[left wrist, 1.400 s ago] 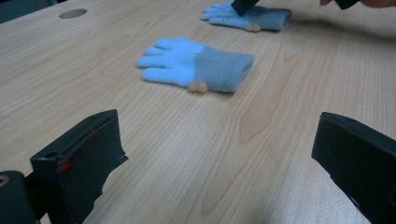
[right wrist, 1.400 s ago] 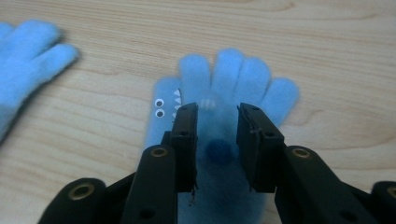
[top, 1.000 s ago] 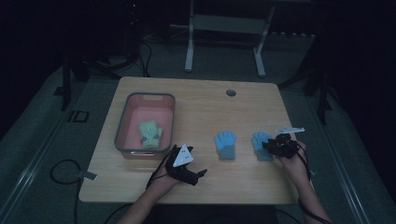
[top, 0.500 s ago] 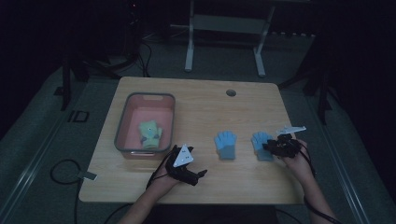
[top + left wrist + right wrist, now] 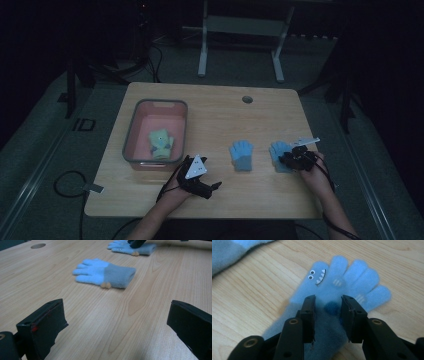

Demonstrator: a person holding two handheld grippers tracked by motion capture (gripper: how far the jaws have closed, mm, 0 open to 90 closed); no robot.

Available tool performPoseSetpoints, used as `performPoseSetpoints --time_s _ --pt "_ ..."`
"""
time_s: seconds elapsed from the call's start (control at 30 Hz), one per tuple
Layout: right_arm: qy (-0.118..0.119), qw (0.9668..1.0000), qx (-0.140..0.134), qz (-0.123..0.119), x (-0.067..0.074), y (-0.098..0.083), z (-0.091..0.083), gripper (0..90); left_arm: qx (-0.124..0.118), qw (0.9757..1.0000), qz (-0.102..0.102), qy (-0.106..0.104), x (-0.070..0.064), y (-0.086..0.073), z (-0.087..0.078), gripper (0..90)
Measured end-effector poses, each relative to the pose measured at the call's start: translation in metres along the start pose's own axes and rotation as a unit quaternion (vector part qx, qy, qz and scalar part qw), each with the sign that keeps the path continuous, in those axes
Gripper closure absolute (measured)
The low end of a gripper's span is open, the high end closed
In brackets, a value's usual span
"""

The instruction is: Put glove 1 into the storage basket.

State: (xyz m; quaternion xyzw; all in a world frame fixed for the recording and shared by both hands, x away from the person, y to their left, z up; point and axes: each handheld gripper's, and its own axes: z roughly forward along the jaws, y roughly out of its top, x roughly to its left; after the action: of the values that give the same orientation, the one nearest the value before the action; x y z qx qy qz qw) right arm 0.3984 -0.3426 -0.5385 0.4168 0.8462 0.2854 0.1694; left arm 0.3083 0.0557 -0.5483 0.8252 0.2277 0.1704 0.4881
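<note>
Two light blue gloves lie on the wooden table. The middle glove (image 5: 242, 155) (image 5: 105, 275) lies flat, ahead of my left gripper (image 5: 214, 189) (image 5: 117, 315), whose jaws stand wide open over bare wood near the front edge. The right glove (image 5: 276, 149) (image 5: 347, 277) has a monster face with eyes and teeth. My right gripper (image 5: 287, 159) (image 5: 328, 302) points down on its palm, jaws partly apart with the fabric lying flat between them. In the left gripper view the right glove (image 5: 130, 248) lies far off under the right gripper (image 5: 136, 243).
A pink bin (image 5: 131, 130) with a grey rim stands at the table's left and holds a yellow-green glove (image 5: 161, 144). A round cable hole (image 5: 247, 99) sits near the far edge. The middle glove's grey cuff (image 5: 229, 252) shows beside the right glove.
</note>
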Motion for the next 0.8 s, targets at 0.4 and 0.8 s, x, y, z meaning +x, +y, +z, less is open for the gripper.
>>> performPoseSetpoints --time_s 0.4,0.8 --pt "-0.028 0.9983 -0.012 0.049 0.011 0.001 -0.005 85.2 -0.001 1.0 0.001 0.001 0.001 0.001 -0.001 1.5" --pt "-0.051 0.9957 -0.052 0.058 0.032 0.04 -0.043 85.4 -0.003 1.0 0.003 0.003 0.001 0.001 -0.002 1.5"
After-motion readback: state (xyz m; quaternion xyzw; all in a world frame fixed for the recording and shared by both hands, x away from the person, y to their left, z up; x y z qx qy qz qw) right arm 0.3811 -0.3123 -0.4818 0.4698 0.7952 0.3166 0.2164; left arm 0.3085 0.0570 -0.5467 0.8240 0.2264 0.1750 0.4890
